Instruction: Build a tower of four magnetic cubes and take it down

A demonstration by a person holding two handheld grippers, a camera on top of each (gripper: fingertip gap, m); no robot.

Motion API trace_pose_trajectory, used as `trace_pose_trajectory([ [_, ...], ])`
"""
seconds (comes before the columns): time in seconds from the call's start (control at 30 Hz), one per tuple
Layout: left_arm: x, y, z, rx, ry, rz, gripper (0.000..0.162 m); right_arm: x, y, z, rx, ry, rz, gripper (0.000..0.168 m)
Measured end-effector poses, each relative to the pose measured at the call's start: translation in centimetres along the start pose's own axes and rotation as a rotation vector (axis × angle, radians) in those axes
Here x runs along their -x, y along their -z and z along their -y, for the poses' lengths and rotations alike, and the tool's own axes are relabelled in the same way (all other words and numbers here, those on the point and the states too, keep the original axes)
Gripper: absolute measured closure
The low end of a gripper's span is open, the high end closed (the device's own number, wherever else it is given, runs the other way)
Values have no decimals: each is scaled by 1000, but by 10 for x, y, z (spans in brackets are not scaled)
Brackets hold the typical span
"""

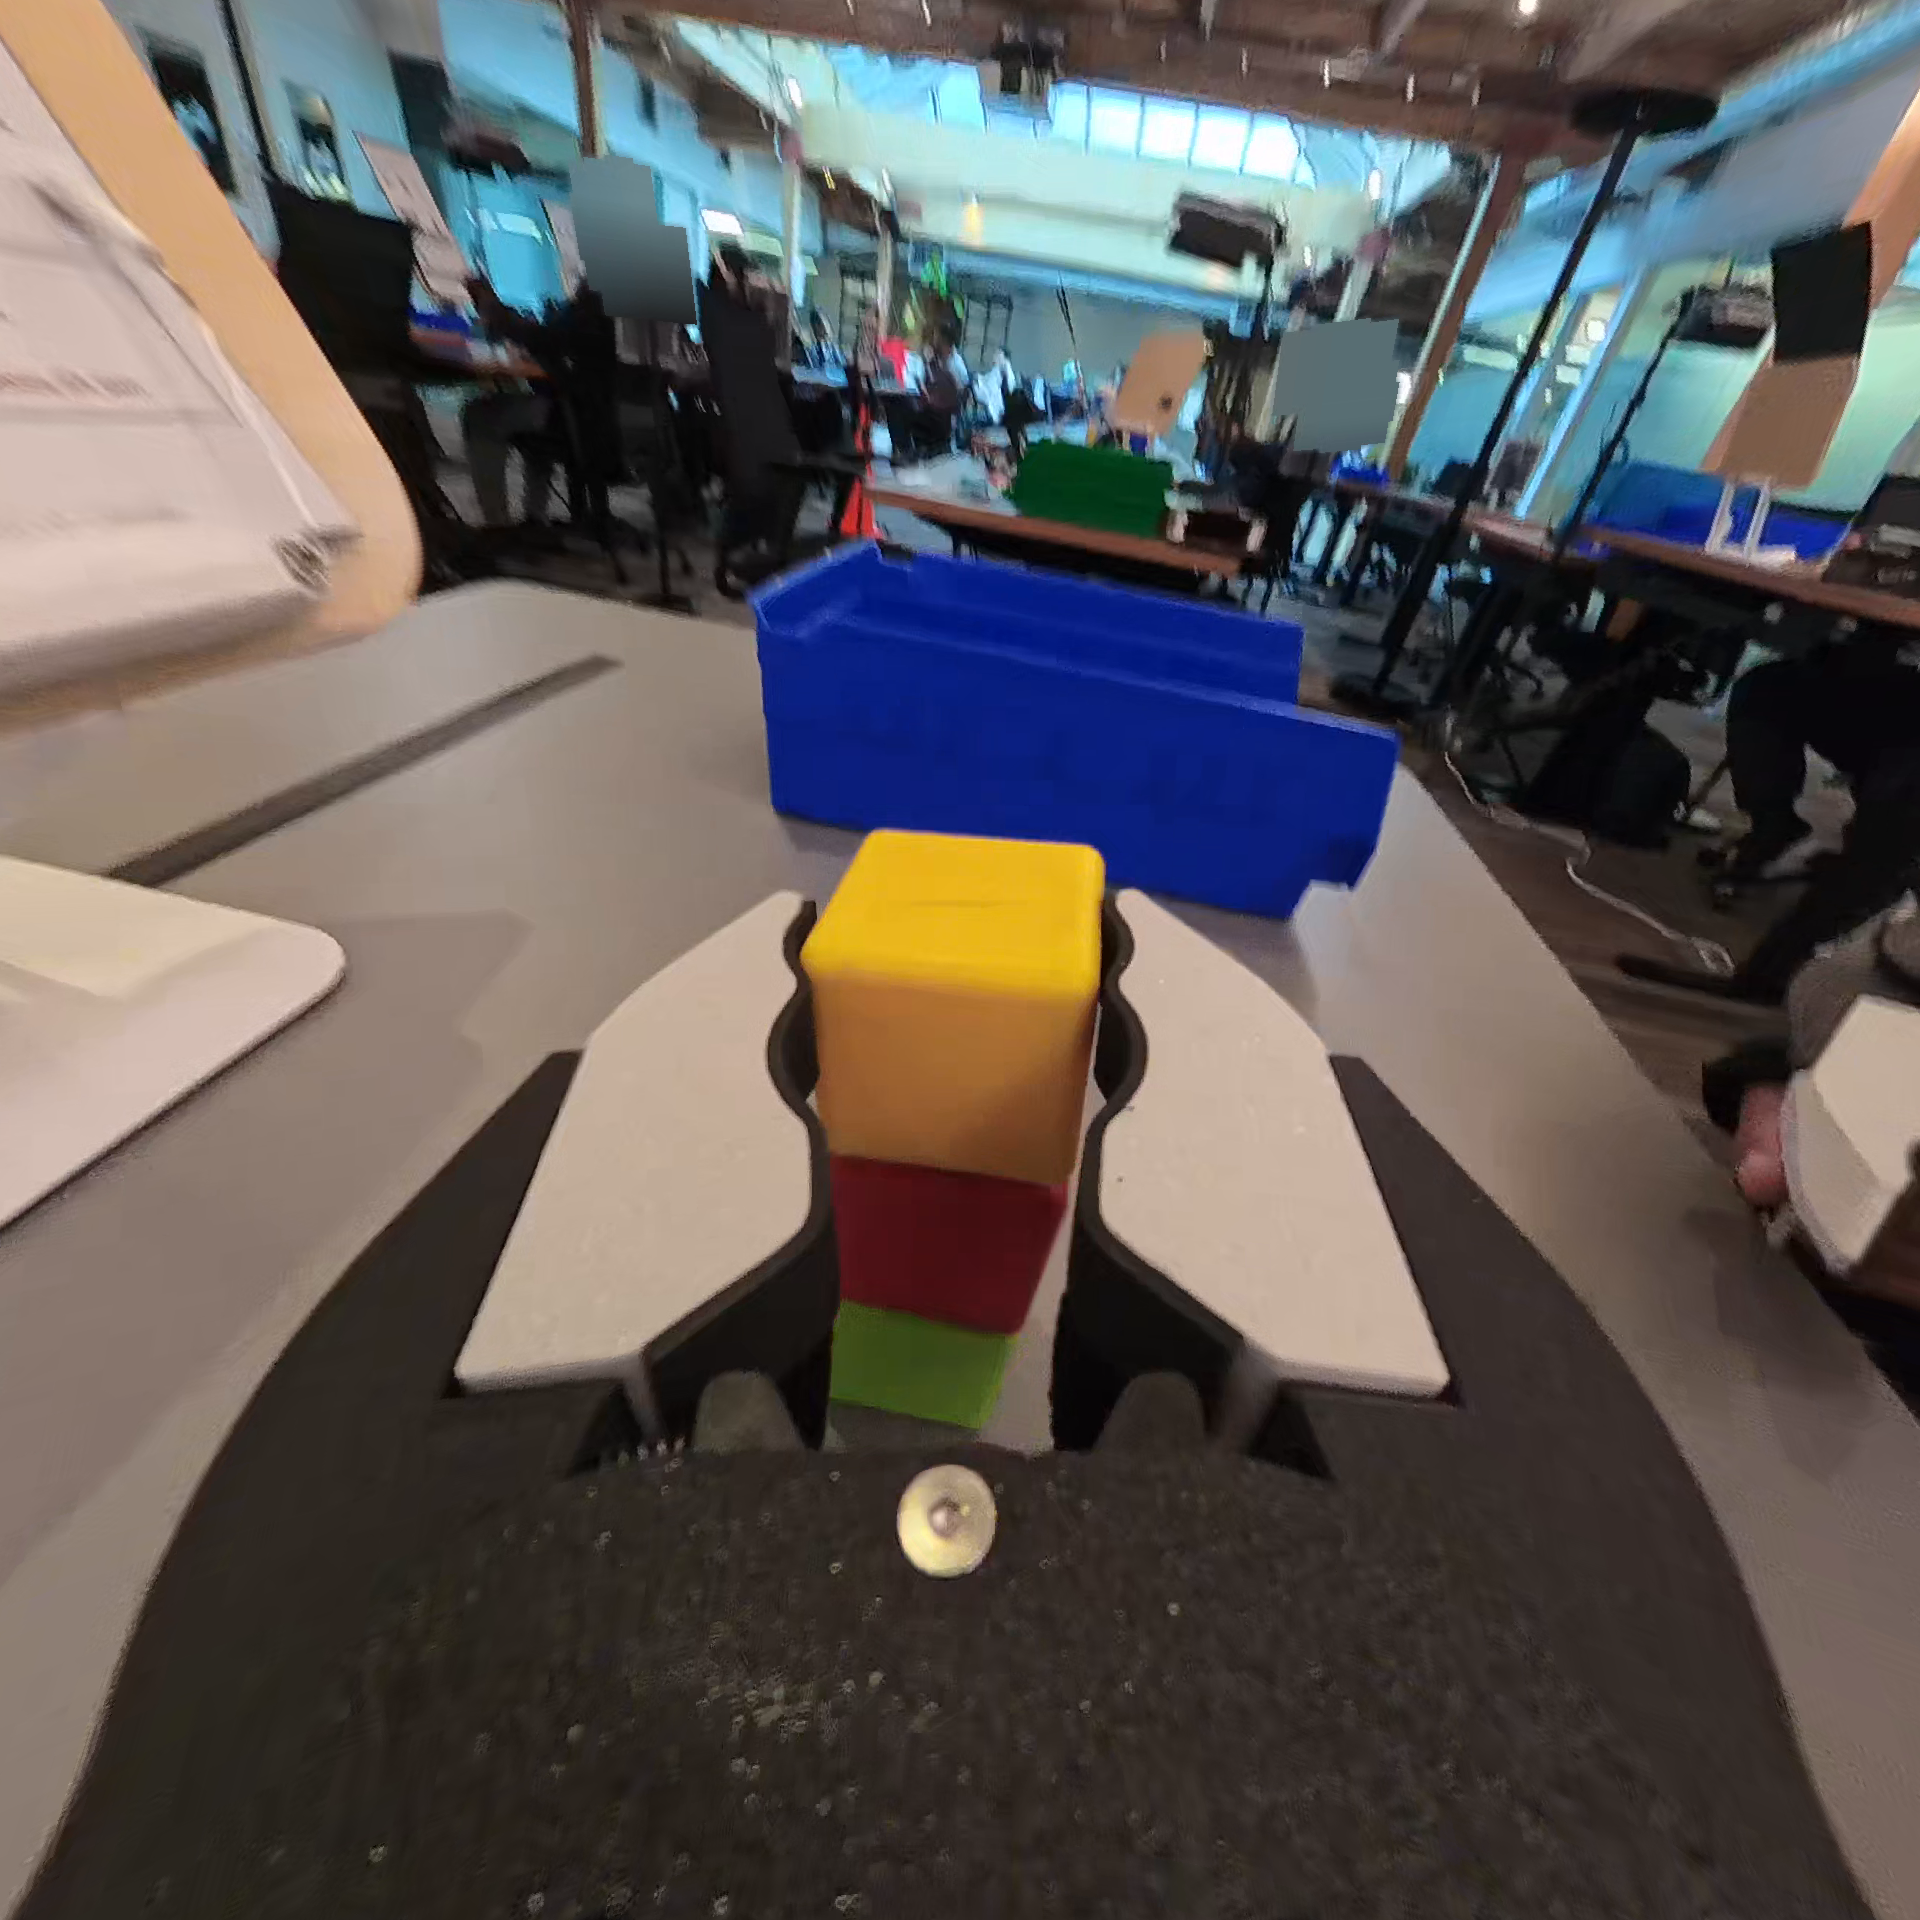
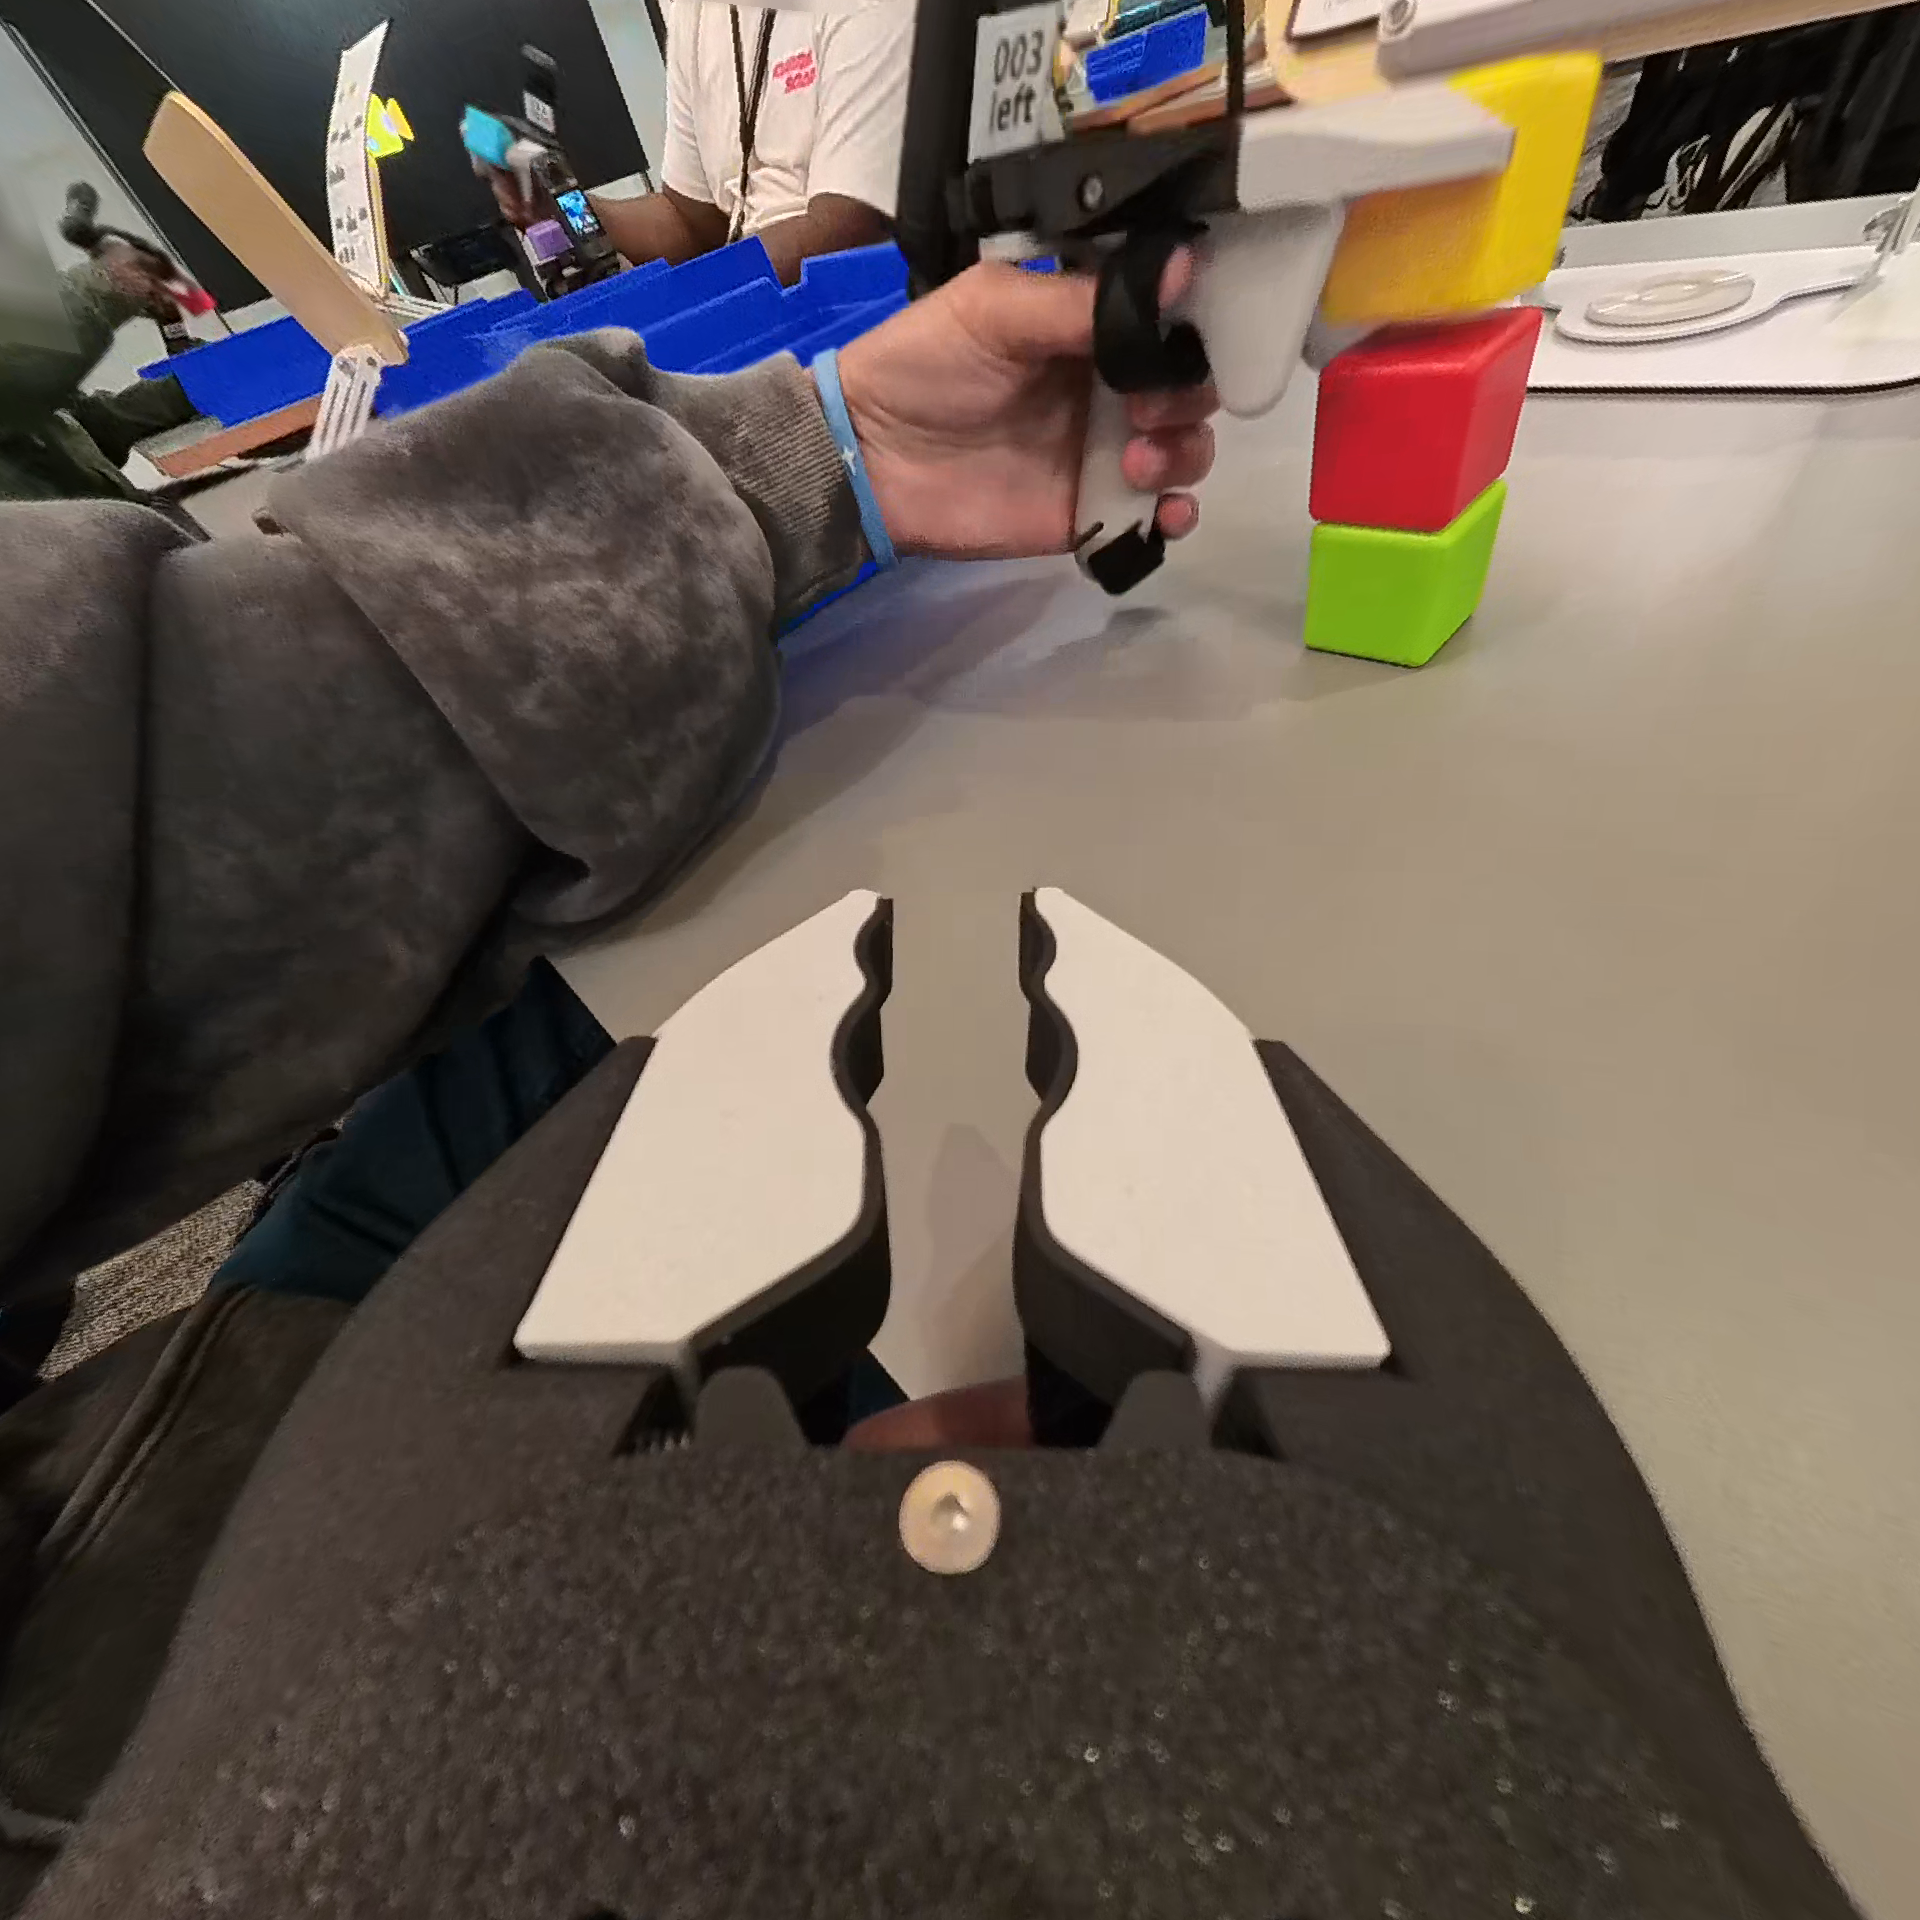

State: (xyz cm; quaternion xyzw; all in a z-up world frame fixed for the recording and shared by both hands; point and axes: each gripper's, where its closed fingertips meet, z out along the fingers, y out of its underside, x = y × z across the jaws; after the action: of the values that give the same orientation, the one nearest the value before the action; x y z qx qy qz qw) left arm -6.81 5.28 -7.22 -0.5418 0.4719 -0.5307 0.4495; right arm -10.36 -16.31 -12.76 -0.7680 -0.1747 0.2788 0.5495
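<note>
Three cubes stand in a column on the grey table (image 1: 540, 883): yellow cube (image 1: 951, 1039) on top, red cube (image 1: 945, 1236) in the middle, green cube (image 1: 914, 1361) at the bottom. My left gripper (image 1: 956, 909) is shut on the yellow cube, which sits at the top of the red one; I cannot tell whether they touch. The right wrist view shows the same column at the far right: yellow (image 2: 1496, 177), red (image 2: 1423, 416), green (image 2: 1392, 587). My right gripper (image 2: 956, 904) is empty, with a narrow gap between its fingers, low over the table and well short of the column.
A blue bin (image 1: 1039, 727) stands just behind the column. A white flat stand base (image 1: 135, 1018) lies to the left. A grey-sleeved arm (image 2: 416, 675) and a hand (image 2: 987, 416) holding the left gripper cross the right wrist view. Other tables and people are beyond.
</note>
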Motion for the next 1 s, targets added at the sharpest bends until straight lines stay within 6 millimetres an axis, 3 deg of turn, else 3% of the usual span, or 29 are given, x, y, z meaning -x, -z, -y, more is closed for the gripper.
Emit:
trace_pose_trajectory([
  [0.23,-3,0,1,-10,16,-10,111,1,-1,-1,5,0,3,145],
  [0.43,-23,12,54,-74,-68,72,77,1,-2,-2,11,5,2,145],
  [0.53,-56,33,96,-85,-159,138,77,1,-2,-2,9,10,-2,145],
  [0.6,-91,56,122,-123,-210,168,76,1,-1,-1,7,8,-3,145],
  [0.67,-120,87,135,-174,-208,242,86,1,-1,-1,6,9,-6,145],
  [0.77,-154,134,112,-172,-152,388,85,1,-2,-2,7,11,-6,145],
  [0.87,-176,179,46,-45,-102,553,94,2,-3,-3,12,16,-6,145],
  [0.93,-195,200,-3,61,-45,583,94,4,-4,-4,18,24,-5,145],
  [1.0,-209,216,-39,127,2,594,91,5,-6,-5,26,37,-7,145],
])
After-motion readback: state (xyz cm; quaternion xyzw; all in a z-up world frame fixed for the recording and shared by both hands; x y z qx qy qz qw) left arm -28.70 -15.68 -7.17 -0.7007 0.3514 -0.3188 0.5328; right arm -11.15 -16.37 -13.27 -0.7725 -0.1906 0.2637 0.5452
